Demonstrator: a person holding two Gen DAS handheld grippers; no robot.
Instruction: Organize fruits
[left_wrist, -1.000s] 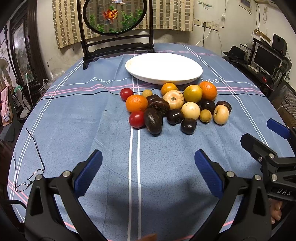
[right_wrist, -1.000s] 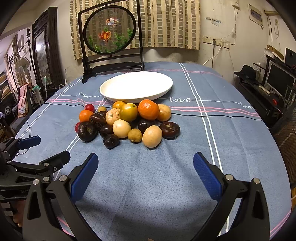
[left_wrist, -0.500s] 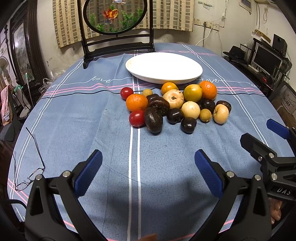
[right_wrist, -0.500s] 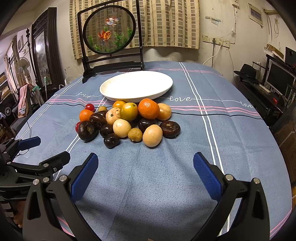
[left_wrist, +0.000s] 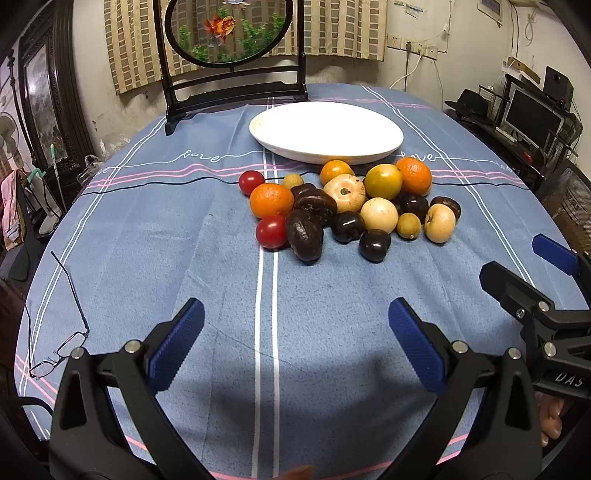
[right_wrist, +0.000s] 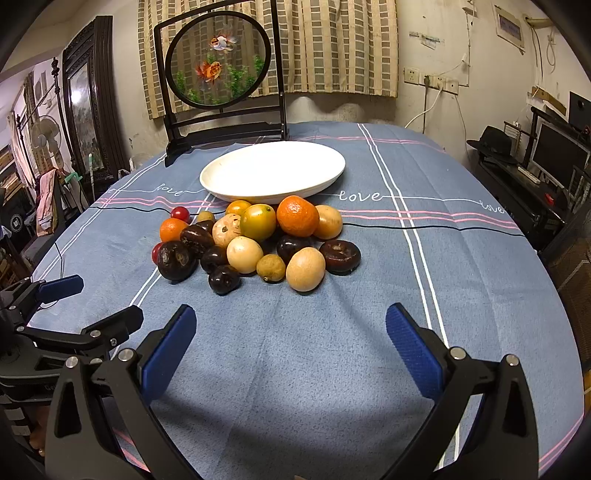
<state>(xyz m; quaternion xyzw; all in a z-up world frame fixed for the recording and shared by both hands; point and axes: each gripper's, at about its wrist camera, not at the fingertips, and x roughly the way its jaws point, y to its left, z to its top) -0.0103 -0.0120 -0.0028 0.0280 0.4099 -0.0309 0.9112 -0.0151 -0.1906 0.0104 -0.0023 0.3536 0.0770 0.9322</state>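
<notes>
A pile of several fruits lies on the blue tablecloth: oranges, red tomatoes, dark purple fruits, pale yellow ones. It also shows in the right wrist view. An empty white plate sits just behind the pile, and shows in the right wrist view. My left gripper is open and empty, hovering short of the pile. My right gripper is open and empty, also short of the pile. Each gripper shows at the edge of the other's view.
A round framed goldfish screen on a dark stand is at the table's far side. Glasses lie near the left table edge. Monitors and shelves stand off to the right. The tablecloth before the pile is bare.
Both grippers have moved slightly forward toward the fruit pile. Nothing was grasped or moved on the table.
</notes>
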